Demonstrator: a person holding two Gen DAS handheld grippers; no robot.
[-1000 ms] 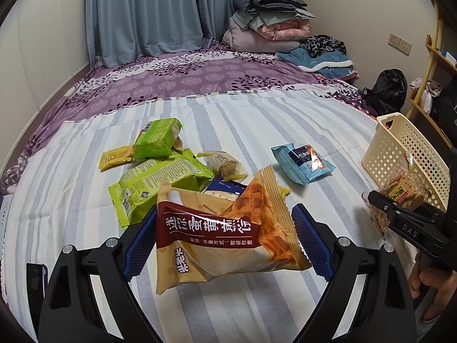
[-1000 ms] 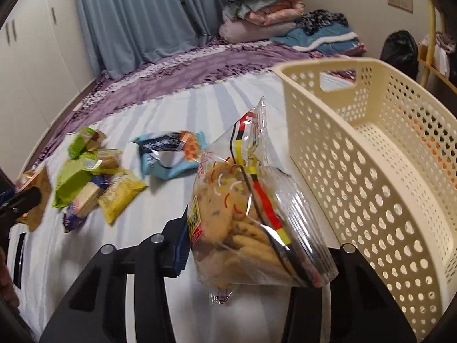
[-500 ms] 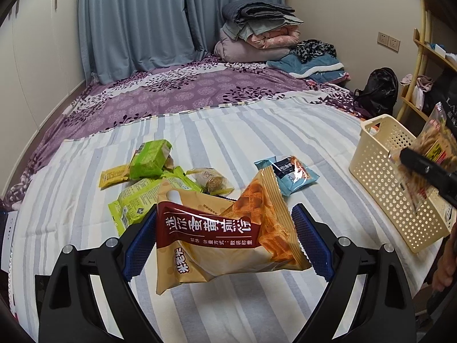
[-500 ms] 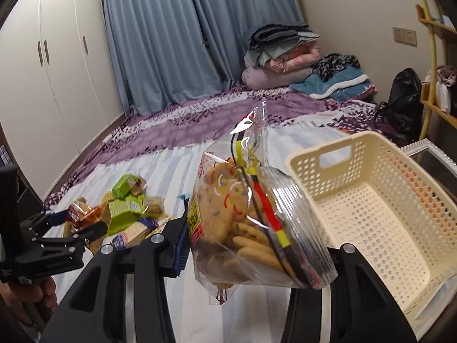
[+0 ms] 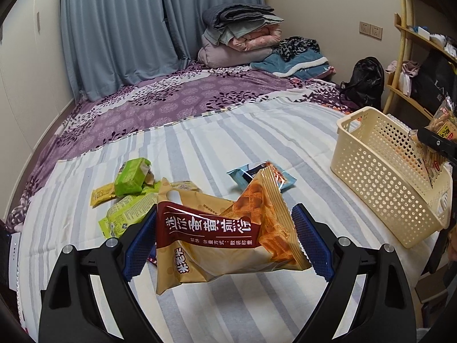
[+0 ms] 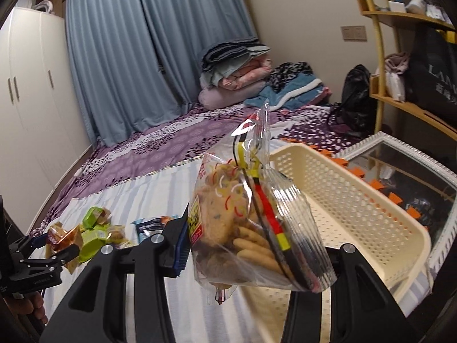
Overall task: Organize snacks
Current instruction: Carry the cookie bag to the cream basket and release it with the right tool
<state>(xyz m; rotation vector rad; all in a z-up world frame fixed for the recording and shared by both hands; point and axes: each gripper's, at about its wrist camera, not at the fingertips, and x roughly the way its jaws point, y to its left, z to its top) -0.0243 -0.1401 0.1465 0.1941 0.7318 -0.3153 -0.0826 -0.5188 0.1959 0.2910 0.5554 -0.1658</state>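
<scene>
Now I hold a cookie bag (image 6: 251,228) over the basket (image 6: 357,200), right jaws pinching it; left jaws pinch a snack pouch (image 5: 222,234) above the bed (image 5: 200,143). Both look light, crinkly, crushable.

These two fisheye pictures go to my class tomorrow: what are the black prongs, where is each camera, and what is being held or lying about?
A person holds one hand-held gripper per hand; each carries a camera looking along its two black fingers. The left hand-held gripper clamps a tan and red snack bag. The right hand-held gripper clamps a clear cookie bag above the cream basket. The striped bedsheet carries the basket and loose snacks: green packets and a blue packet.
</scene>
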